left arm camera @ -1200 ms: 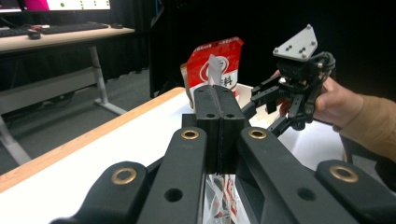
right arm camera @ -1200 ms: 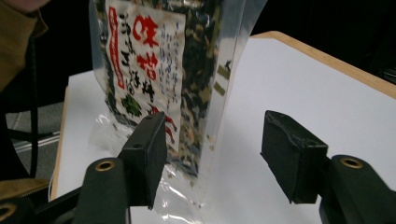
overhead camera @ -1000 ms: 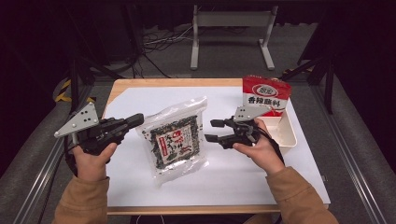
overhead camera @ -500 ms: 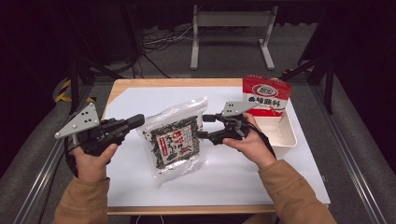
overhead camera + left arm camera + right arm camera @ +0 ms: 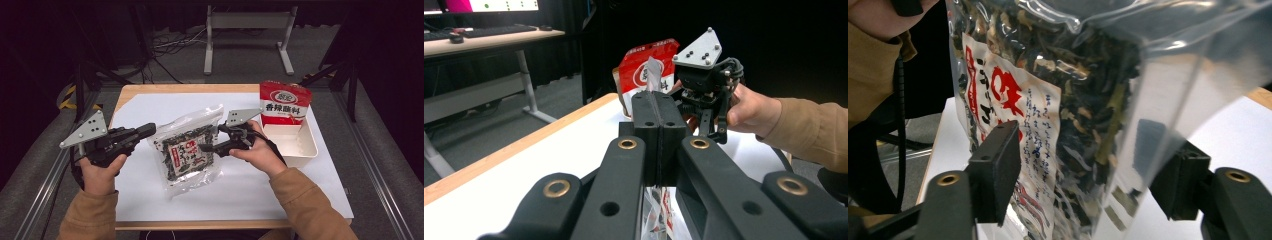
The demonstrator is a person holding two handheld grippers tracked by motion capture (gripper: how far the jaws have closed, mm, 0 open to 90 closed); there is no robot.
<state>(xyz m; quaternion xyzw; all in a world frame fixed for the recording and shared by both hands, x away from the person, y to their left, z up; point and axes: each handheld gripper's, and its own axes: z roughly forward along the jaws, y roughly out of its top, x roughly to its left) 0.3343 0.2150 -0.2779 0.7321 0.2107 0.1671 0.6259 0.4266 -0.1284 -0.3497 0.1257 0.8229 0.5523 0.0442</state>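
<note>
The clear bag of dried greens [image 5: 187,150], mid-tabletop, is pinched at its left edge by the closed left gripper [image 5: 147,131], and the right gripper [image 5: 206,148] has slid in from the white tray's [image 5: 306,150] side, open jaws now straddling it, squeeze likely next.

1. The seaweed bag [image 5: 187,150] is showing clear, glossy, crinkled plastic with a paper-looking printed label.
2. The red seasoning pouch [image 5: 285,102] is looking like smooth, shiny foil.
3. The tray [image 5: 305,150] is appearing as matt white plastic.
4. The table [image 5: 150,91] is showing a wooden edge under a matt white sheet [image 5: 250,195].
</note>
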